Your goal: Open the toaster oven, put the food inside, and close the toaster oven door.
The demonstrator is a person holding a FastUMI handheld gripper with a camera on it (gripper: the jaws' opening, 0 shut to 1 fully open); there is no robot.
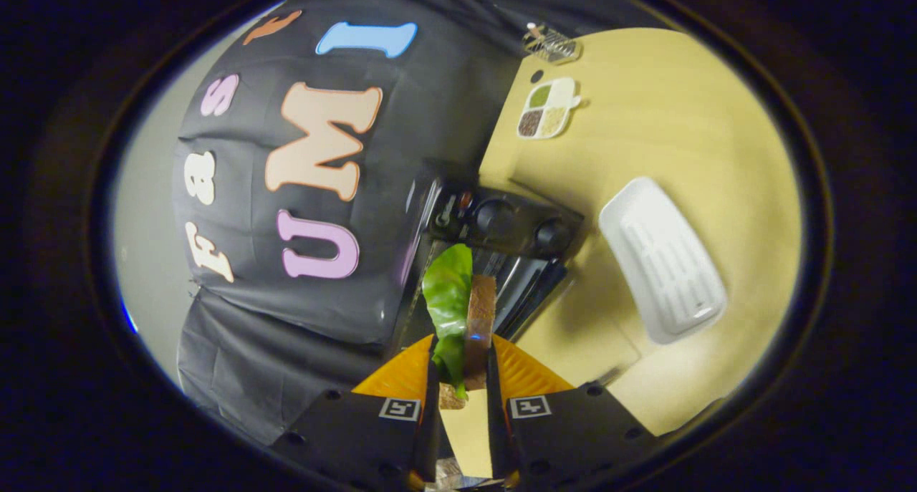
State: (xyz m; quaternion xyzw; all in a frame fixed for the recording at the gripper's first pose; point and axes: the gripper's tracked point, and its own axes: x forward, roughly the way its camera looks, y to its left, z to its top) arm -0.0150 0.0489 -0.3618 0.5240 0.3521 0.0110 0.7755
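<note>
My gripper (462, 367) is shut on a sandwich (469, 313), a slice of brown bread with a green lettuce leaf (448, 291) against it, standing on edge between the fingers. The view is rolled sideways. Just beyond the sandwich stands the black toaster oven (501, 227) with two round knobs (551, 235) on its control panel. Its door (534, 284) hangs open, and the rack bars of the cavity show beside the lettuce. The sandwich is in front of the oven opening; I cannot tell whether it touches the rack.
A white rectangular ribbed tray (663, 256) lies on the pale wooden table (680, 119) past the oven door. Farther off sit a small white dish with four compartments of grains (546, 109) and a small wire rack (550, 44). The black booth wall rises behind the oven.
</note>
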